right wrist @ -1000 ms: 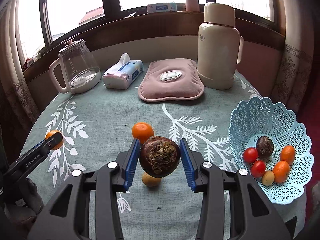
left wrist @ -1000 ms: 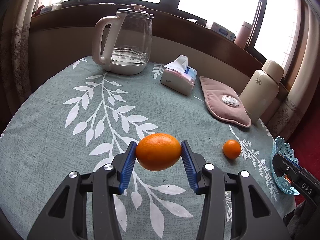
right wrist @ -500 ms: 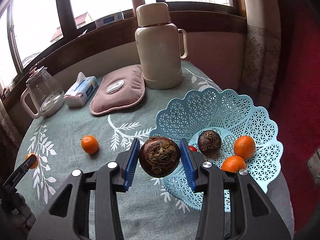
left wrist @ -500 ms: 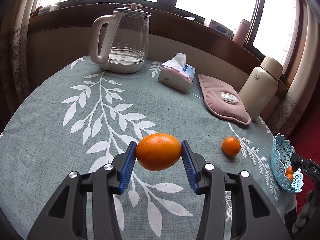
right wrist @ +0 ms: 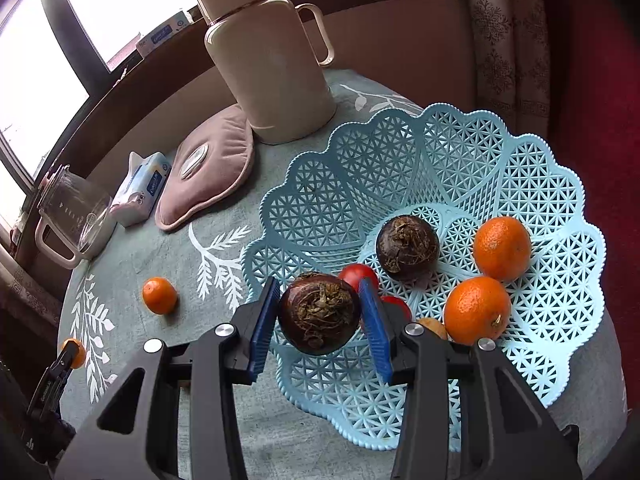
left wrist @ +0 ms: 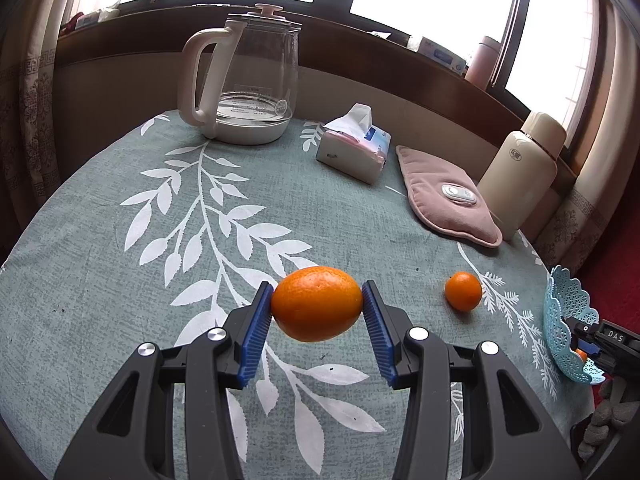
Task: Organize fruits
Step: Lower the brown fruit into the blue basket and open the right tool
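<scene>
My left gripper [left wrist: 317,306] is shut on an orange [left wrist: 317,303] and holds it above the table. A small orange [left wrist: 463,291] lies on the cloth to its right; it also shows in the right wrist view [right wrist: 159,295]. My right gripper [right wrist: 319,312] is shut on a dark brown round fruit [right wrist: 319,313] and holds it over the near left rim of the light blue basket [right wrist: 552,184]. In the basket lie another dark brown fruit [right wrist: 407,247], two oranges [right wrist: 502,248], red fruits [right wrist: 358,276] and a small yellowish one [right wrist: 432,326], partly hidden by my fingers.
A glass kettle [left wrist: 248,80], a tissue pack [left wrist: 354,146], a pink heating pad [left wrist: 448,200] and a cream thermos [left wrist: 520,176] stand along the back of the round table [left wrist: 100,240]. The basket [left wrist: 566,320] sits at the table's right edge.
My right gripper has moved right and closer with the dark fruit, now over the basket's near rim. My left gripper holds the orange nearly still, shifting slightly.
</scene>
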Demonstrator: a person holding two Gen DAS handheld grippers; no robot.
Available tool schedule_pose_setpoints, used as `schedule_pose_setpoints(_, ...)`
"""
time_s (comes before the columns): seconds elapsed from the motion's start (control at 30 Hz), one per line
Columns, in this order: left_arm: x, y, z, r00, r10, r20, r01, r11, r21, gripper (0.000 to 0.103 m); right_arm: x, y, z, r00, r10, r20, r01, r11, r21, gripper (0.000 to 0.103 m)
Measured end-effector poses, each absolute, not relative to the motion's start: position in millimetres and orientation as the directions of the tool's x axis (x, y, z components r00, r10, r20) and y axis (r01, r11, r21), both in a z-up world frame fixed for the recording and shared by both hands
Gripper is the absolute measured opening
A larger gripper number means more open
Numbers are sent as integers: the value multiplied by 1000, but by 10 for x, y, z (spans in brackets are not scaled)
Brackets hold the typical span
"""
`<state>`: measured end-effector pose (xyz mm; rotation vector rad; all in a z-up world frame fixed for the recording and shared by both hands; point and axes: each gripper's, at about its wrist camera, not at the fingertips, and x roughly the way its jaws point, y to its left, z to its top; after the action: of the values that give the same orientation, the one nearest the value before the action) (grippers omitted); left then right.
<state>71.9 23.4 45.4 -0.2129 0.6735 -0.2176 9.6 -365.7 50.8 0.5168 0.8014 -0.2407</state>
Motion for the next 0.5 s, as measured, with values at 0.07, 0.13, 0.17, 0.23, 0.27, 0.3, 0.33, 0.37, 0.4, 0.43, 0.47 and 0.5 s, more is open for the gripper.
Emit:
schedule_pose_setpoints(0.07,718,231,453,760,-268,-592,131,956,-263,46,101,-3645,501,675,-14,-737,396,850,346,43)
schedule_pose_setpoints(0.13,715,224,449,759,-267,-593,133,956,-261,46,108,-3636,493,675,-16,-738,399,850,346,43)
schedule_pose_setpoints(0.17,713,216,448,759,-267,-593,133,956,-260,46,107,-3642,494,676,-20,-737,402,848,346,43)
schedule_pose_setpoints(0.23,712,214,446,759,-267,-594,133,956,-260,46,105,-3654,500,677,-20,-736,405,845,349,45)
schedule_pose_setpoints(0.27,712,214,446,759,-268,-594,133,956,-261,46,101,-3662,505,676,-25,-736,408,845,346,45)
schedule_pose_setpoints(0.3,712,212,446,759,-268,-594,133,956,-261,46,96,-3663,513,676,-32,-736,411,846,341,45)
schedule_pose_setpoints(0.33,712,211,447,759,-268,-594,134,956,-260,46,88,-3661,524,677,-41,-735,412,848,333,45)
schedule_pose_setpoints(0.37,712,211,447,759,-268,-594,135,956,-260,46,75,-3664,538,679,-50,-732,414,850,326,45)
schedule_pose_setpoints(0.4,710,206,446,759,-269,-593,137,956,-258,46,60,-3663,553,682,-58,-729,415,851,321,45)
schedule_pose_setpoints(0.43,707,201,446,759,-269,-593,138,956,-257,46,43,-3662,571,686,-66,-725,417,852,317,45)
schedule_pose_setpoints(0.47,704,199,446,759,-270,-592,140,956,-256,46,24,-3662,589,689,-74,-721,419,852,314,45)
schedule_pose_setpoints(0.5,703,194,447,759,-271,-592,141,956,-256,46,1,-3664,607,693,-82,-716,421,852,310,45)
